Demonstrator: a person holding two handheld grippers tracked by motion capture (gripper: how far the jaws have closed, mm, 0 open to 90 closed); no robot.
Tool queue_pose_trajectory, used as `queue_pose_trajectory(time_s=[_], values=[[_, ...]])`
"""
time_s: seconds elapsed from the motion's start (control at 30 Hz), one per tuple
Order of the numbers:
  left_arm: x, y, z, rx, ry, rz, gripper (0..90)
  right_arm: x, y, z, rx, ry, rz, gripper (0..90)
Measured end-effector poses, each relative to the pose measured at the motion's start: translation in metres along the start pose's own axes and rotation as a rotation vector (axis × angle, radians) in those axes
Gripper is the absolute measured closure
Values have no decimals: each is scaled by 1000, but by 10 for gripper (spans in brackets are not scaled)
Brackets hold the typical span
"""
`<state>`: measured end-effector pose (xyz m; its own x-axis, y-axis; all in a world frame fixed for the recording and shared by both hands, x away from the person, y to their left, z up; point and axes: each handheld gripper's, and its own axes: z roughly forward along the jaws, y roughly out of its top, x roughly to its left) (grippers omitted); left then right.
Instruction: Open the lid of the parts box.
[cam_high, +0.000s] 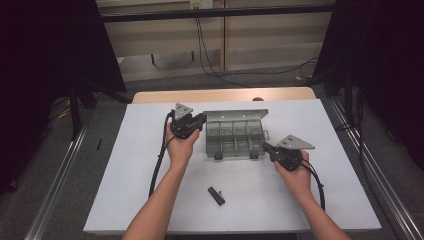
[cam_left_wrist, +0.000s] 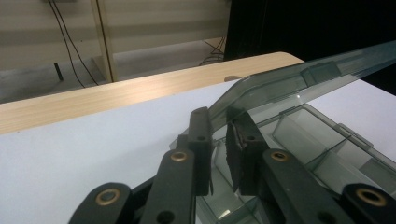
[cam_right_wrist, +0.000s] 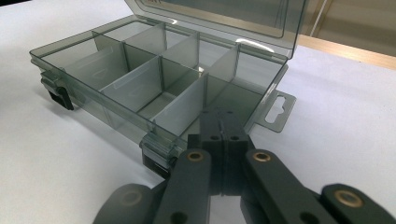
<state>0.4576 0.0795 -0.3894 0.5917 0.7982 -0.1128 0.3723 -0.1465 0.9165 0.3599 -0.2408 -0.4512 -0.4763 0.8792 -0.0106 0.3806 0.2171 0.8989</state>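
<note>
A smoky clear compartment box (cam_high: 235, 140) stands on the white tabletop (cam_high: 140, 170) with its lid (cam_high: 235, 114) raised at the back. My left gripper (cam_high: 202, 120) is at the lid's left end. In the left gripper view its jaws (cam_left_wrist: 218, 123) are shut on the lid (cam_left_wrist: 289, 81) at its corner, above the box (cam_left_wrist: 322, 144). My right gripper (cam_high: 265, 147) is at the box's front right corner. In the right gripper view it (cam_right_wrist: 223, 114) is shut, tips against the rim of the box (cam_right_wrist: 140, 79), with nothing seen between the jaws. The compartments look empty.
A small black bar (cam_high: 216, 195) lies on the tabletop in front of the box, between my forearms. Two latches (cam_right_wrist: 58, 95) hang from the box's front edge, and a hang tab (cam_right_wrist: 279, 112) sticks out on its right side. A wooden edge (cam_high: 225, 95) borders the back.
</note>
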Motion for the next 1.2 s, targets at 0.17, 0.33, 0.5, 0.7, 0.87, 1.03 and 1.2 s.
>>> queue_pose_trajectory(time_s=[0.17, 0.33, 0.5, 0.7, 0.87, 1.03, 1.2], values=[[1, 3, 3, -4, 8, -6, 806, 0, 0, 0, -1, 1, 1, 900], [1, 8, 5, -2, 17, 3, 806, 0, 0, 0, -1, 1, -1, 900], [3, 12, 7, -3, 23, 12, 806, 0, 0, 0, 0, 1, 1, 900], [4, 15, 10, -4, 33, 11, 807, 0, 0, 0, -1, 2, 1, 900], [5, 19, 12, -9, 34, 3, 807, 0, 0, 0, -1, 2, 2, 900], [7, 20, 14, -12, 36, 3, 807, -1, 0, 0, -2, 3, 1, 900], [7, 23, 17, -8, 44, 9, 808, -1, 0, 0, -2, 3, 3, 900]])
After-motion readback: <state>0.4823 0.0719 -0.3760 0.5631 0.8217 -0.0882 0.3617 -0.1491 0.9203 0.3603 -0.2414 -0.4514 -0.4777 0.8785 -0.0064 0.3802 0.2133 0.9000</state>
